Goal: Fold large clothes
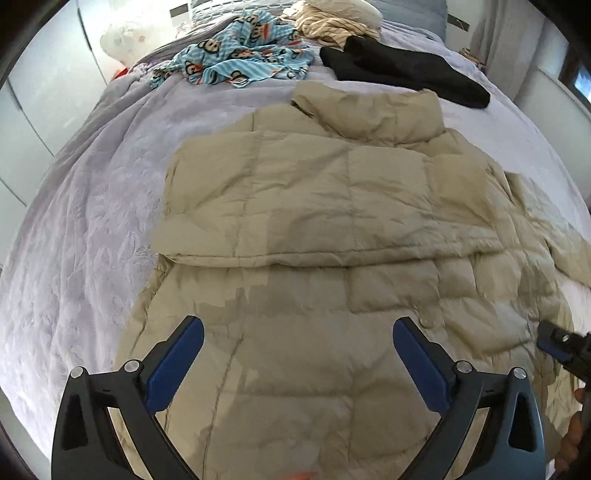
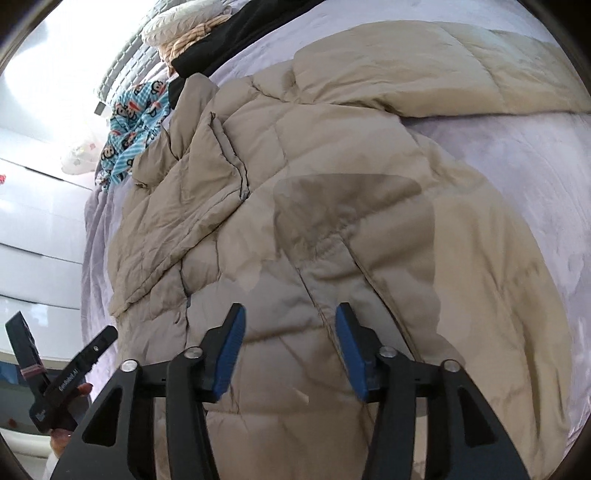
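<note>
Beige puffer jacket (image 1: 332, 206) spread flat on the bed (image 1: 92, 221), collar toward the far end, one sleeve folded across the chest from the left side of the left wrist view. Folded sleeve edge lying straight across the body panels. Second sleeve (image 2: 443, 66) still stretched out sideways on the cover, seen at the top of the right wrist view. Hem end nearest both cameras, partly cut off by the lower frame edge. One jacket counted.

Left gripper (image 1: 297, 354) above the lower body of the jacket, fingers (image 1: 177, 365) spread wide apart, nothing between them, clear of the fabric. Right gripper (image 2: 290, 350) above the front placket area, fingers (image 2: 349, 350) parted about halfway, nothing clamped; contact with the fabric underneath cannot be told. Two grippers counted, each showing at the edge of the other's view.

Open room: broad strip of bare lavender cover to the left of the jacket in the left wrist view, narrower strip between collar and the clothes beyond. Bare cover also between the outstretched sleeve and the jacket body.

Other clothes at the far end of the bed, well apart from the jacket: one black garment (image 1: 402, 70) nearest the collar, one blue cartoon-print garment (image 1: 240, 55), one cream striped garment (image 1: 332, 26) behind. Three counted. No containers in view.

White cabinet fronts (image 2: 33, 240) beside the bed edge.
</note>
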Action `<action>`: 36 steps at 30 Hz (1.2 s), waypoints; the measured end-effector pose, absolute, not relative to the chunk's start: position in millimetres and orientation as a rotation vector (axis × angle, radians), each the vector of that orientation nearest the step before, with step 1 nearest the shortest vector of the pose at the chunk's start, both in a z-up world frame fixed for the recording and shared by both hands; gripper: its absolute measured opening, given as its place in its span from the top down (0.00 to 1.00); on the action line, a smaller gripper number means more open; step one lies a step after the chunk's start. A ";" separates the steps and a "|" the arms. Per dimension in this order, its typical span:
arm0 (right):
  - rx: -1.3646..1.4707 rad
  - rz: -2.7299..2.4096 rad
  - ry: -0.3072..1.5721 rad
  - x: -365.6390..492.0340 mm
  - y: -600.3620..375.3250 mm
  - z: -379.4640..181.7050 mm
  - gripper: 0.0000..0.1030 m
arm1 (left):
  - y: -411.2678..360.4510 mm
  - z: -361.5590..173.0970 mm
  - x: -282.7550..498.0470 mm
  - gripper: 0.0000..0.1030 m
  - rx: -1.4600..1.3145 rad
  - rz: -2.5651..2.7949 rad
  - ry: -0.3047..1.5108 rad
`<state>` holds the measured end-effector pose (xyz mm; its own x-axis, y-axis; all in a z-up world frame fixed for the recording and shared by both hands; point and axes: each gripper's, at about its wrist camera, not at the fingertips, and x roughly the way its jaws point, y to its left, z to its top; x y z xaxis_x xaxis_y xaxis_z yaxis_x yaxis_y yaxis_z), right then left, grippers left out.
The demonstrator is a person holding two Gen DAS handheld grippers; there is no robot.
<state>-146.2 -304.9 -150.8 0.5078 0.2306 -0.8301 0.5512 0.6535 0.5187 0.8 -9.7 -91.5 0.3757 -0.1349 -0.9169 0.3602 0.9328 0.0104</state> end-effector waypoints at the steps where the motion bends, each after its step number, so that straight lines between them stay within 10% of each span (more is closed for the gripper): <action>1: 0.883 -0.222 1.038 -149.9 -305.4 -149.1 0.31 | -10.5 -92.2 0.3 0.00 0.217 -0.333 1.153; 7: 1.002 -0.224 0.947 -183.4 -310.9 -141.0 0.00 | -16.9 -100.2 -12.6 0.00 0.276 -0.360 1.165; 36: 1.406 -0.578 0.603 -275.7 -611.6 -166.7 0.00 | -189.8 -95.9 -39.3 0.01 0.268 -0.461 1.200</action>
